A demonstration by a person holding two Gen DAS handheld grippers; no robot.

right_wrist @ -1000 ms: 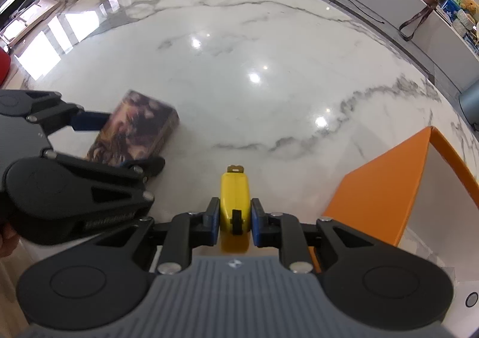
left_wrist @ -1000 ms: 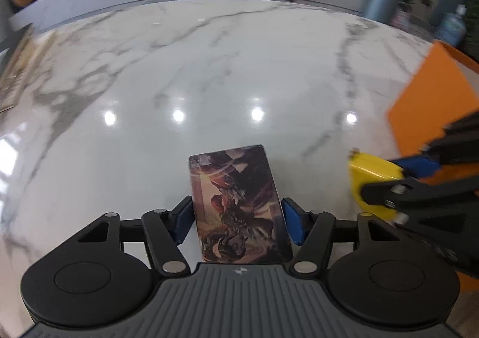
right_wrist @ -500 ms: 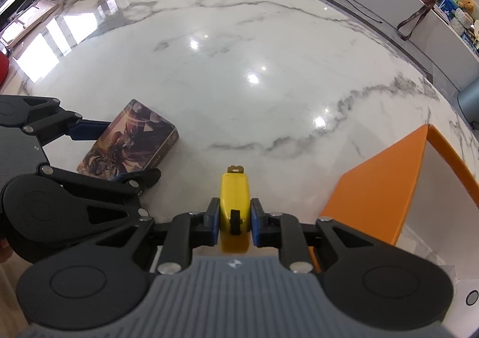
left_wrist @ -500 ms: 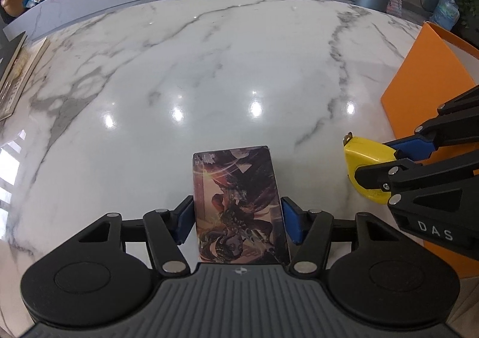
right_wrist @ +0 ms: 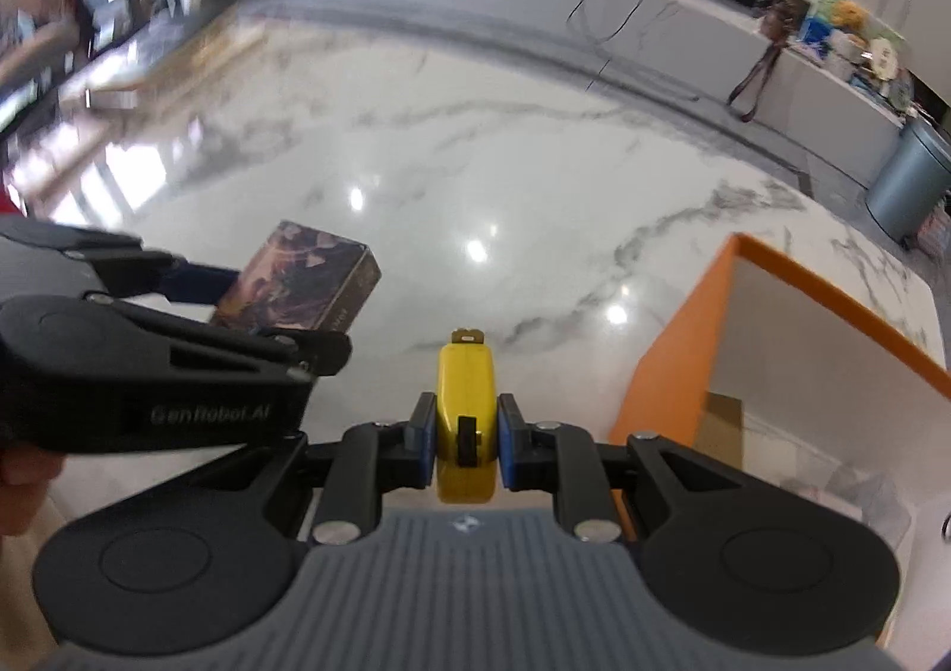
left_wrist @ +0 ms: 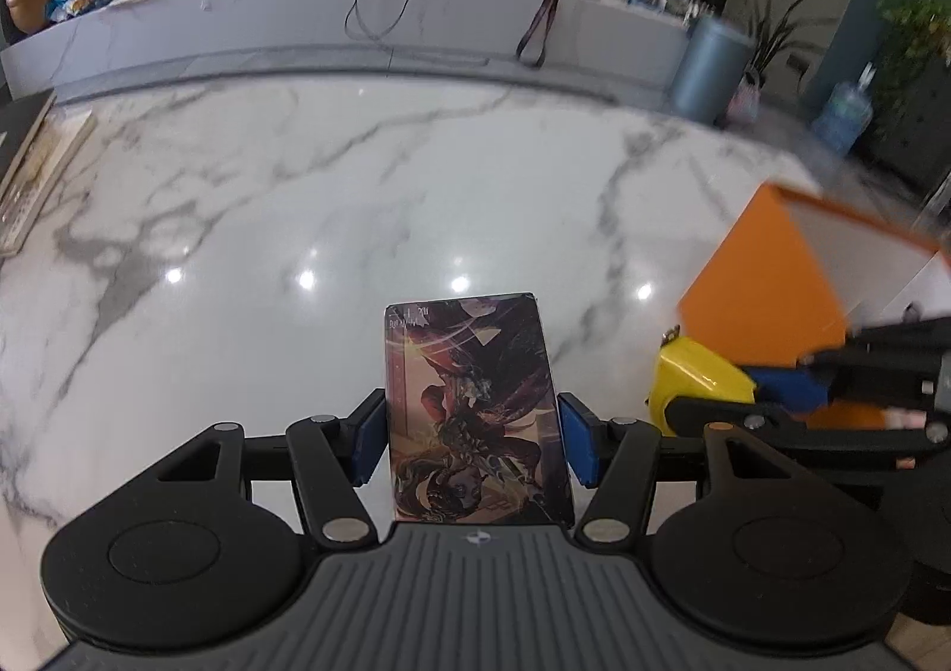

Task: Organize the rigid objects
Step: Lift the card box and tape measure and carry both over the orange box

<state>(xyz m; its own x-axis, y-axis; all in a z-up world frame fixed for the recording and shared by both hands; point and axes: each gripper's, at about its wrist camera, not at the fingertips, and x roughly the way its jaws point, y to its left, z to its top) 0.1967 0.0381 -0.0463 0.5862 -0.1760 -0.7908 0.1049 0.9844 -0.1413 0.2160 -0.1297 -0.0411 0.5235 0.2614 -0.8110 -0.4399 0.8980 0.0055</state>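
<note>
My left gripper (left_wrist: 472, 436) is shut on a flat card box with dark fantasy artwork (left_wrist: 472, 403) and holds it lifted above the white marble table (left_wrist: 297, 183). The box also shows in the right wrist view (right_wrist: 297, 284), with the left gripper (right_wrist: 261, 308) around it. My right gripper (right_wrist: 463, 439) is shut on a yellow tape measure (right_wrist: 465, 391), its metal hook pointing forward. The tape measure shows in the left wrist view (left_wrist: 692, 377) beside the box, with the right gripper (left_wrist: 767, 391) on it.
An open orange storage box with a white inside (right_wrist: 790, 350) stands on the table to the right, close to the tape measure; it also shows in the left wrist view (left_wrist: 767, 290). Books (left_wrist: 35, 166) lie at the table's far left. A grey bin (right_wrist: 906, 178) stands beyond the table.
Both grippers have risen and tilted up with their objects, so more of the room shows. The card box and tape measure are lifted off the table. The grips are unchanged.
</note>
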